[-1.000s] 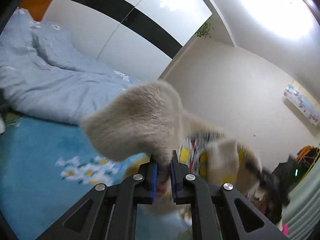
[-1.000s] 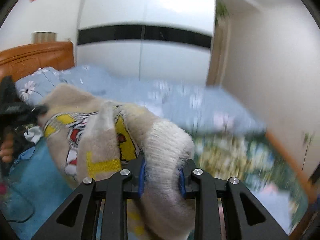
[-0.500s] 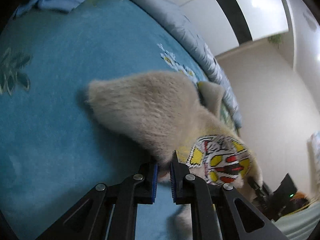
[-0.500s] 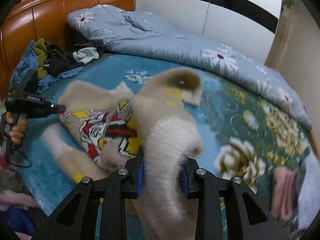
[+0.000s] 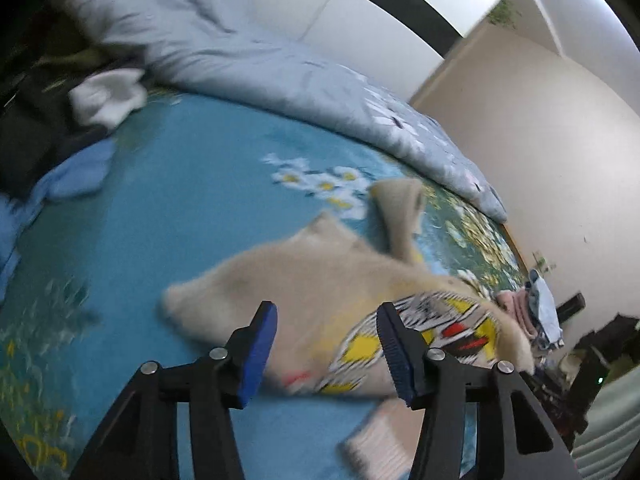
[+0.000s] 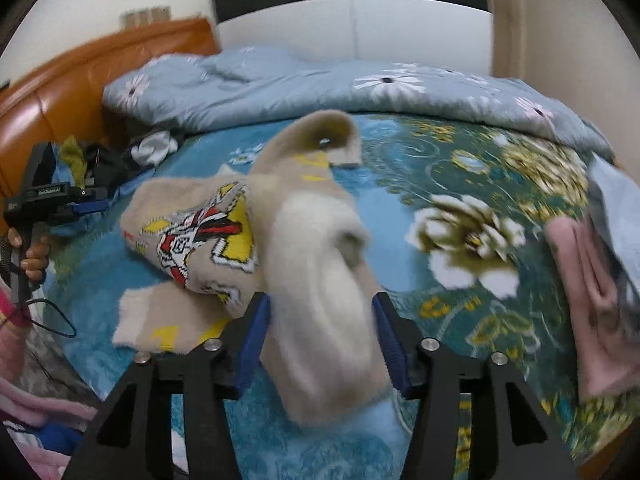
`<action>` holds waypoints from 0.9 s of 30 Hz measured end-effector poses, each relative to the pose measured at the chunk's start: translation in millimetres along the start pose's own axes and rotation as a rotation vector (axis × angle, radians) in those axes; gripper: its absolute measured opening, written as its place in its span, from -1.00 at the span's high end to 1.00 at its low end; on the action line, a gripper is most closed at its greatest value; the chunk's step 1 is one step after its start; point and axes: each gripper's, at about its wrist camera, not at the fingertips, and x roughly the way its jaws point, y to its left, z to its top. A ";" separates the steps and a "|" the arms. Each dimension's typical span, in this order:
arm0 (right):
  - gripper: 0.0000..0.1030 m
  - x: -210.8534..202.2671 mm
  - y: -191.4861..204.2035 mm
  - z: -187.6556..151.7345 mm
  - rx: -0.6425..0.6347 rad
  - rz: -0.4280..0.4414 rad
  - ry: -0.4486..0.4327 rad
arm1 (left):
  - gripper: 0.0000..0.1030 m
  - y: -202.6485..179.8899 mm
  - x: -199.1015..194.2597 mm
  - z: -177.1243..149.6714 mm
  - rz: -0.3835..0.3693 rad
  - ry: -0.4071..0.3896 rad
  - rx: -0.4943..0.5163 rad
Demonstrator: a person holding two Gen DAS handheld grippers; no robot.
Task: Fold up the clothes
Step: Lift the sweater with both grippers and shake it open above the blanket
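A fuzzy beige sweater (image 5: 320,280) with a yellow, red and black pattern lies bunched on the blue flowered bedsheet (image 5: 180,208). My left gripper (image 5: 326,344) is open just above its near edge, holding nothing. In the right wrist view the sweater (image 6: 224,232) lies folded over, with a sleeve running up between the wide-open jaws of my right gripper (image 6: 320,340). The left gripper (image 6: 60,200) also shows there at the far left, in a hand.
A grey-blue flowered duvet (image 6: 320,88) lies along the far side of the bed. A pile of dark and white clothes (image 5: 80,92) sits by the orange headboard (image 6: 60,92). Folded pink and grey clothes (image 6: 592,280) lie at the right. A white wardrobe stands behind.
Both grippers have opened and let go of the sweater, which has dropped from the air onto the bedsheet. Both cameras now look down at the bed.
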 end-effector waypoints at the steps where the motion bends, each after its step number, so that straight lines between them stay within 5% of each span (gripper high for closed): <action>1: -0.10 -0.9 -3.7 -3.2 0.023 0.006 -0.004 | -0.13 -11.7 12.0 8.7 -0.012 0.016 0.026; 6: -0.14 1.1 -8.8 -21.9 0.067 0.016 0.002 | -0.29 -63.3 94.6 50.6 -0.032 0.138 0.073; 12: -0.26 2.2 -20.0 -43.7 0.171 0.048 -0.009 | -0.29 -108.8 184.8 54.6 0.023 0.288 0.128; 21: -0.32 26.6 -12.3 -52.2 0.178 0.083 0.019 | -0.22 -124.4 238.7 55.8 0.052 0.351 0.149; 25: -0.31 21.2 -12.3 -52.2 0.193 0.067 -0.022 | 0.74 -129.4 238.6 60.6 0.065 0.322 0.161; 27: -0.28 16.2 -14.9 -51.0 0.217 0.071 -0.044 | 0.76 -129.6 235.1 64.1 0.058 0.307 0.154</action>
